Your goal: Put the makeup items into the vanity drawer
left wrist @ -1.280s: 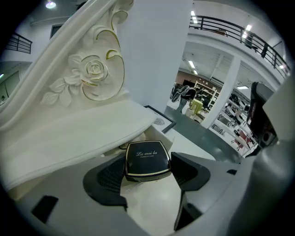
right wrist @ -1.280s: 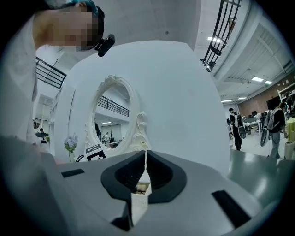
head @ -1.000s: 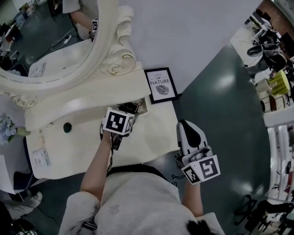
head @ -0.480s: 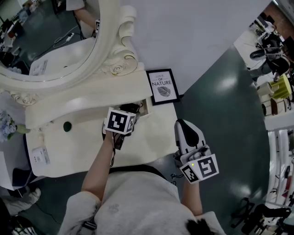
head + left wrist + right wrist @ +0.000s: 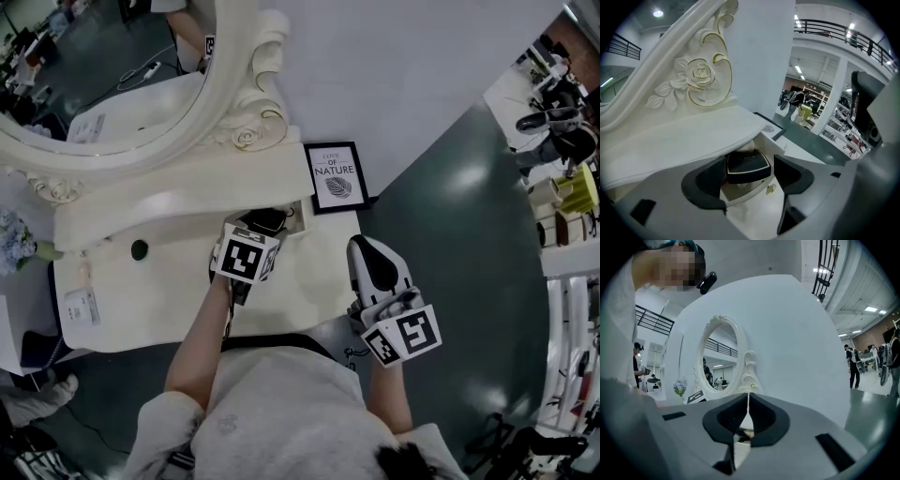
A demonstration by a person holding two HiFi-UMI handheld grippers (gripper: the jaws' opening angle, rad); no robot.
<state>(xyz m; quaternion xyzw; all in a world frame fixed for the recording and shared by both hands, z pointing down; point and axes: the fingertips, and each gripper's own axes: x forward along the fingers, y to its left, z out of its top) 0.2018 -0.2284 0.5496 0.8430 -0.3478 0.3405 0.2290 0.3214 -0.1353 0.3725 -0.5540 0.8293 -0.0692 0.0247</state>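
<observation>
A black compact case with a gold rim (image 5: 747, 165) lies inside the small open vanity drawer (image 5: 740, 194), under the upper shelf. In the head view the case (image 5: 268, 221) shows dark in the drawer (image 5: 292, 214) near the table's back right. My left gripper (image 5: 749, 173) is open right in front of the drawer, its jaws spread to either side of the case and apart from it. From above, the left gripper (image 5: 255, 236) is mostly hidden under its marker cube. My right gripper (image 5: 367, 251) is shut and empty, held over the table's right edge; in its own view the right gripper (image 5: 748, 401) points toward the mirror.
A framed "Love of Nature" print (image 5: 336, 175) leans on the wall right of the drawer. The ornate oval mirror (image 5: 141, 94) rises behind the shelf. A small dark round item (image 5: 139, 249) and a labelled card (image 5: 81, 305) lie on the white tabletop (image 5: 169, 300) to the left.
The left gripper has drawn back a little from the drawer, where the case stays. The right gripper has drifted slightly up and left, still shut.
</observation>
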